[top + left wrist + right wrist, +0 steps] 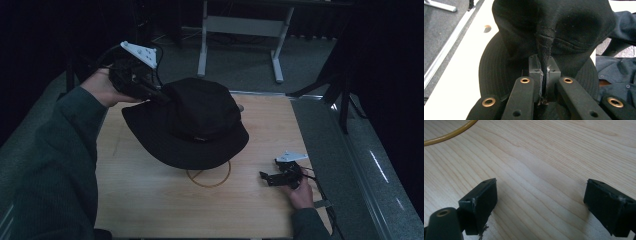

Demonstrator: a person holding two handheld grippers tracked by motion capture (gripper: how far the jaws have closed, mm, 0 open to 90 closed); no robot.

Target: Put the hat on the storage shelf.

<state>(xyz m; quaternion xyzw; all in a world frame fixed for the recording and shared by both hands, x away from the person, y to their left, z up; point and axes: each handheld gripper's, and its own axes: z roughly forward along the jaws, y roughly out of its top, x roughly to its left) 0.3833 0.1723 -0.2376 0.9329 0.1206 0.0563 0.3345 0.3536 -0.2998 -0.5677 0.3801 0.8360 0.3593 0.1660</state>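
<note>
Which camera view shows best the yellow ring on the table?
The high view: the yellow ring lies on the table, its far part hidden under the black hat. The right gripper view catches a short arc at its top left corner. The left gripper view looks at the hat.

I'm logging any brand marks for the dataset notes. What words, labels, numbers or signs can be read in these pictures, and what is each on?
No text can be read in any view.
Small tab on the black hat, at the base of its crown: too small and dim to read.
Left claw, shut on a fold of the hat: no markings.
Right claw, open over the wooden table: no markings.
</note>
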